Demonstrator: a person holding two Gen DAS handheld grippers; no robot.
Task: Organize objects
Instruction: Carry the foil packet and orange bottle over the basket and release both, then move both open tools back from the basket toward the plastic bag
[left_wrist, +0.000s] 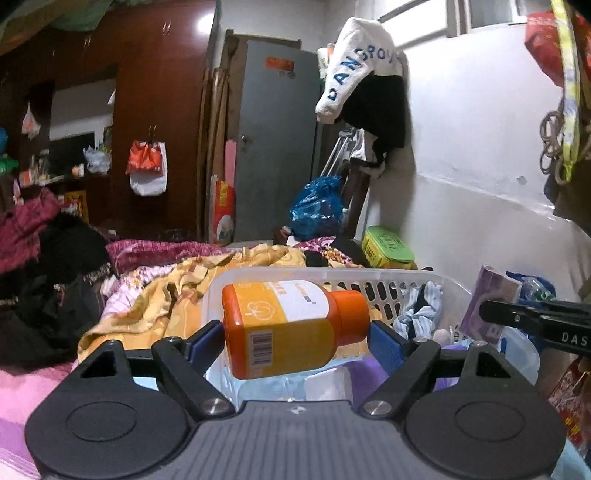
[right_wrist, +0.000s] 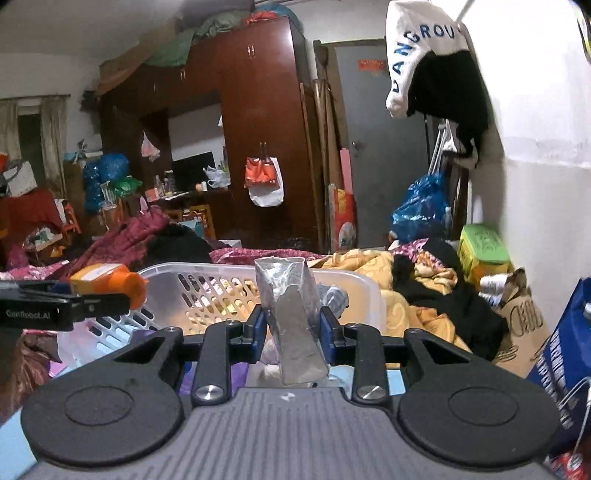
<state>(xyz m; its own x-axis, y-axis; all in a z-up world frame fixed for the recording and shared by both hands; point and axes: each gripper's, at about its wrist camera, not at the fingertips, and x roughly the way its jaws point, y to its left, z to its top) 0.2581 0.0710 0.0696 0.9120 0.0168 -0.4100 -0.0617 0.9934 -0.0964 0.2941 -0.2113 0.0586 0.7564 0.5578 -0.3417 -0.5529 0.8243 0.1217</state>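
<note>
Left hand-held gripper (left_wrist: 295, 338): fingers wide apart, closed end-to-end on an orange bottle (left_wrist: 291, 326), one blue pad at the base, the other at the orange cap. Bottle lies sideways in the air above the near part of the white plastic basket (left_wrist: 388, 286).

Right hand-held gripper (right_wrist: 293, 326): fingers drawn narrow, pinching a silvery foil pouch (right_wrist: 291, 317) that stands upright between the pads, also above the basket. Basket sits on a bed strewn with a yellow blanket (left_wrist: 155, 299) and dark clothing; socks or cloth already inside.

Risks, as judged:
- Bottle is held by its two ends, and the cap end looks rounded. A tilt or bump could roll it out of the pads and onto the bedding.
- Pouch is soft, so the pinch may crush it or let it slide.
- The two grippers sit near each other over one basket, so lowering both at once may knock them together.
- Basket on soft bedding may tip if pressed at the rim.
</note>
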